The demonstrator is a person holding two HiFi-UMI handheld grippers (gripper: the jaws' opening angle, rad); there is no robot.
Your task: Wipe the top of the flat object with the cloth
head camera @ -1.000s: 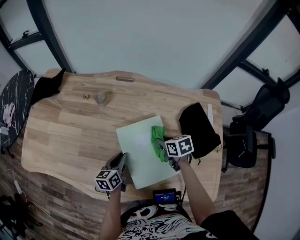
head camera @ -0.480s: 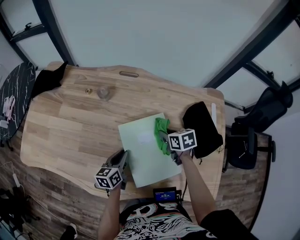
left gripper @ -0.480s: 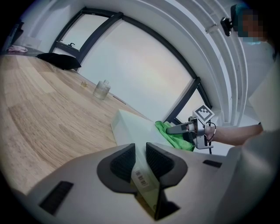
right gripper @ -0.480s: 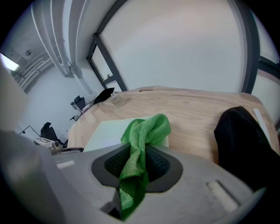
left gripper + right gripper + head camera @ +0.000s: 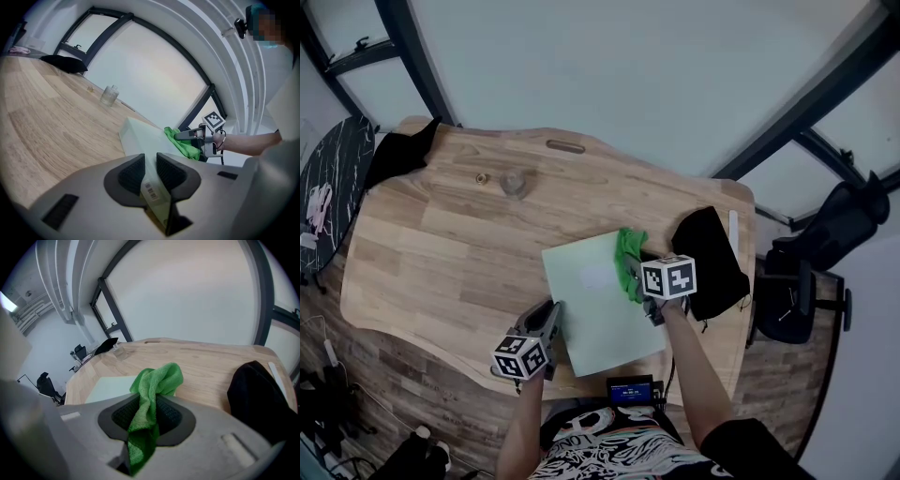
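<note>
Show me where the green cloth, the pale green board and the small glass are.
green cloth [image 5: 628, 258]: head view, on its bunched middle.
pale green board [image 5: 598, 319]: head view, on its bare top face.
small glass [image 5: 109, 95]: left gripper view, on its side wall.

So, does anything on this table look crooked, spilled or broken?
Nothing is spilled or broken. The flat board lies at an angle to the table edges, its left edge clamped in the left gripper. The green cloth in the right gripper is bunched, not spread.
</note>
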